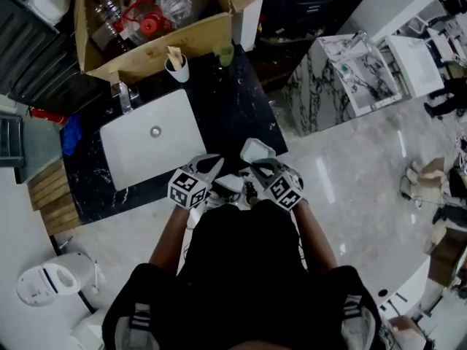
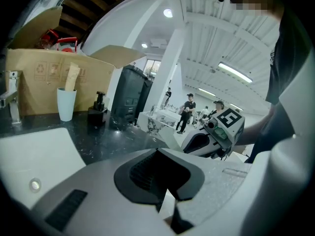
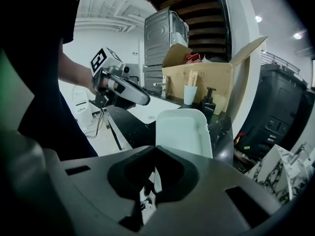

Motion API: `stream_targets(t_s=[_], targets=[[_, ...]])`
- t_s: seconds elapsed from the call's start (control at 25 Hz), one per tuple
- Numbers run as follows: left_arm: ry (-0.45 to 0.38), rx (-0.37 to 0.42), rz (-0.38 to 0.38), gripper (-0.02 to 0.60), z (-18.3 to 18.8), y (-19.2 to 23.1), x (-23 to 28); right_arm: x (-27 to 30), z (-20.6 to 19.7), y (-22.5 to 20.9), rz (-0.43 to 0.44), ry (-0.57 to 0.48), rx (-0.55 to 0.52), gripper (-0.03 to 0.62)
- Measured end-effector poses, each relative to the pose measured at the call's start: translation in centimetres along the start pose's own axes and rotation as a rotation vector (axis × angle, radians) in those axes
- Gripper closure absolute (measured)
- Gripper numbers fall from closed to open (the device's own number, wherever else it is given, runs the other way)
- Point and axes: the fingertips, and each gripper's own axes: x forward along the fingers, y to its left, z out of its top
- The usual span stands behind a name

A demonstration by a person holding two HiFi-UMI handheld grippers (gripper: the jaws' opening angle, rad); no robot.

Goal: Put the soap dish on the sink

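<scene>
Transport | soap dish (image 3: 183,132) being clamped in right gripper (image 3: 154,154) | left gripper (image 2: 160,154) closed, empty | next: set-down at sink (image 1: 139,159) judged needed

The soap dish (image 3: 183,131) is pale white. The sink (image 1: 149,159) is white too. The counter (image 1: 237,111) is black with little white specks. The cardboard box (image 1: 157,58) is brown, the cup (image 1: 178,70) is white, and the floor (image 1: 350,195) is shiny grey with pale streaks.
</scene>
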Motion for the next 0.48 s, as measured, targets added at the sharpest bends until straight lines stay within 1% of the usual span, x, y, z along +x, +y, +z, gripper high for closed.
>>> stream_targets(t_s=[0.2,0.36,0.48], targets=[[-0.019,-0.020,0.048,0.581,0.3,0.6,-0.3,1.0,0.3,-0.8,0.046,0.007,-0.040,0.597],[-0.037,-0.038,0.097,0.581,0.4,1.3,-0.8,1.7,1.2,-1.6,0.083,-0.003,-0.048,0.597],[-0.053,-0.054,0.127,0.581,0.4,1.7,-1.2,2.6,1.0,-2.1,0.087,0.045,-0.130,0.597]])
